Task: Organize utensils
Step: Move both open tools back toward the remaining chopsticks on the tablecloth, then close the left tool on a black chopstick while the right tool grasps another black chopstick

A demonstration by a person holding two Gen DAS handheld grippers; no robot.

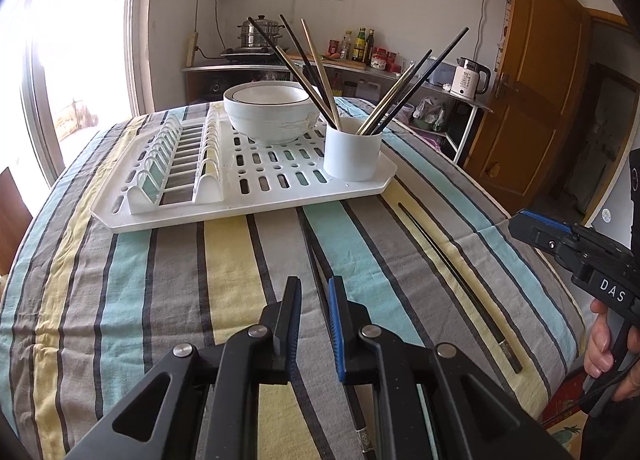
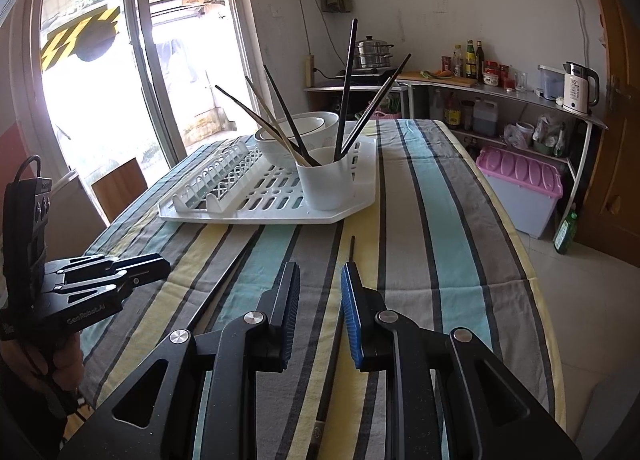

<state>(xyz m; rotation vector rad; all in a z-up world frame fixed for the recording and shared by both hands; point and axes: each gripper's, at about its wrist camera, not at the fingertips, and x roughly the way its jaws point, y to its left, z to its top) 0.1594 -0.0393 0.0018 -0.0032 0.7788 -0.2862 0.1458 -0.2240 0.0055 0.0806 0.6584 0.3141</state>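
Striped surface carrying rack, cup holding chopsticks; left gripper, right gripper hovering over loose chopsticks, jaws released, empty.

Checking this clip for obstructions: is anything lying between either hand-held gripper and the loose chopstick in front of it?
Nothing visible. The left hand-held gripper has one chopstick running between its fingers; the right hand-held gripper has the other chopstick ahead, on bare tablecloth.
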